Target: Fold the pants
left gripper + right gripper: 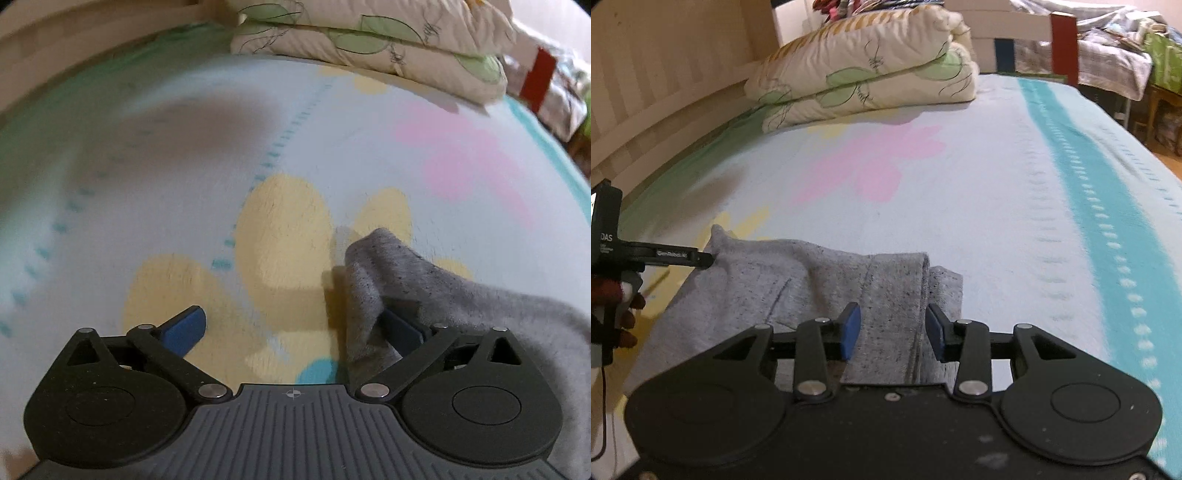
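Observation:
The grey speckled pants (798, 280) lie folded on the bed, and show in the left wrist view (424, 295) at lower right. My left gripper (295, 325) is open wide; a raised corner of the pants drapes over its right finger (400, 328), while the left finger (186, 328) is bare. In the right wrist view the left gripper (701, 258) touches the pants' far left corner. My right gripper (892, 330) is open, its blue pads either side of a folded ridge of the pants, just above the cloth.
The bed sheet (997, 184) is pale blue with pink and yellow flowers and a teal stripe (1082, 177). A folded floral quilt (871, 62) lies at the far end. A wooden bed rail (665, 122) runs along the left.

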The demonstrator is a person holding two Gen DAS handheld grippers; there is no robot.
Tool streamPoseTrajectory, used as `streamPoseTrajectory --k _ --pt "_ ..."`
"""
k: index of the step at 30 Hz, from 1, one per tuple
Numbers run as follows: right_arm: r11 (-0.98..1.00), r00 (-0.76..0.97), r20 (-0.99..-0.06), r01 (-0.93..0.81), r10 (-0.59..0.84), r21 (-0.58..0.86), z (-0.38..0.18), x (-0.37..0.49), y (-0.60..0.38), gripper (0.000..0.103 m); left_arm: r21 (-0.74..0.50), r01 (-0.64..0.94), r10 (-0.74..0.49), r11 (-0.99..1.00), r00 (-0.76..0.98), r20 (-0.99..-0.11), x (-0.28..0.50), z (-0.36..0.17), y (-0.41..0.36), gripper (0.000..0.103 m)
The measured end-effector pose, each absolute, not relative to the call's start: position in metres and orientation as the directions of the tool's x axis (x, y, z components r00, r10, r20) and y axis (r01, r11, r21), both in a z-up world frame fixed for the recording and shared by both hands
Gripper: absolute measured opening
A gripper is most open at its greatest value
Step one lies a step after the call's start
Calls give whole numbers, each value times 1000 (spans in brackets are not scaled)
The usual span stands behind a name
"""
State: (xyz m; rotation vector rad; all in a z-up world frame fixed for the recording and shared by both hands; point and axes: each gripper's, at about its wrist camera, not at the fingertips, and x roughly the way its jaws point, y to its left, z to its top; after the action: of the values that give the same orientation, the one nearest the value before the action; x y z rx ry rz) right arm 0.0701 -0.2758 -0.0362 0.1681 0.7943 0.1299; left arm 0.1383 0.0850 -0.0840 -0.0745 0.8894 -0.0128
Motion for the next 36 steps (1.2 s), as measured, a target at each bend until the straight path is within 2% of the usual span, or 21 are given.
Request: streamPoseTrajectory --k 5,13,15,17,22,25,26,27,29,33,36 --pt "966 670 -709 -51 220 252 -49 86 -284 50 -47 0 -36 999 641 -767 131 -84 83 103" --pt "906 653 -681 -22 333 422 -60 113 -297 58 -52 10 -47 999 634 -772 146 -82 83 103" --pt "875 642 -670 -4 373 484 -63 118 -298 42 -54 7 -46 999 634 -772 145 -81 83 103" --pt "890 662 -671 11 335 455 -55 113 -295 22 -57 8 -50 998 633 -773 144 -81 83 103" --pt "969 760 -614 -84 212 231 -1 78 -259 17 -73 12 -64 997 625 -778 148 -77 84 103" --pt "989 730 -671 -48 130 139 -20 88 -251 17 -54 24 -57 998 636 -770 146 -71 79 102" --pt "992 710 -696 -18 102 127 -32 94 -254 12 -52 30 -59 998 643 -763 143 -66 78 102" --pt "992 685 -724 18 81 128 -45 100 -260 11 -42 39 -57 998 652 -756 140 -61 77 102" --pt "983 695 -714 53 89 174 -51 101 -265 11 -14 63 -53 998 670 -740 134 -53 73 102" --pt "995 700 -712 18 61 102 -47 96 -257 11 -8 100 -75 995 690 -720 139 -44 61 102" --pt "988 693 -717 37 82 149 -50 97 -264 11 16 116 -65 993 658 -750 158 -58 51 102"
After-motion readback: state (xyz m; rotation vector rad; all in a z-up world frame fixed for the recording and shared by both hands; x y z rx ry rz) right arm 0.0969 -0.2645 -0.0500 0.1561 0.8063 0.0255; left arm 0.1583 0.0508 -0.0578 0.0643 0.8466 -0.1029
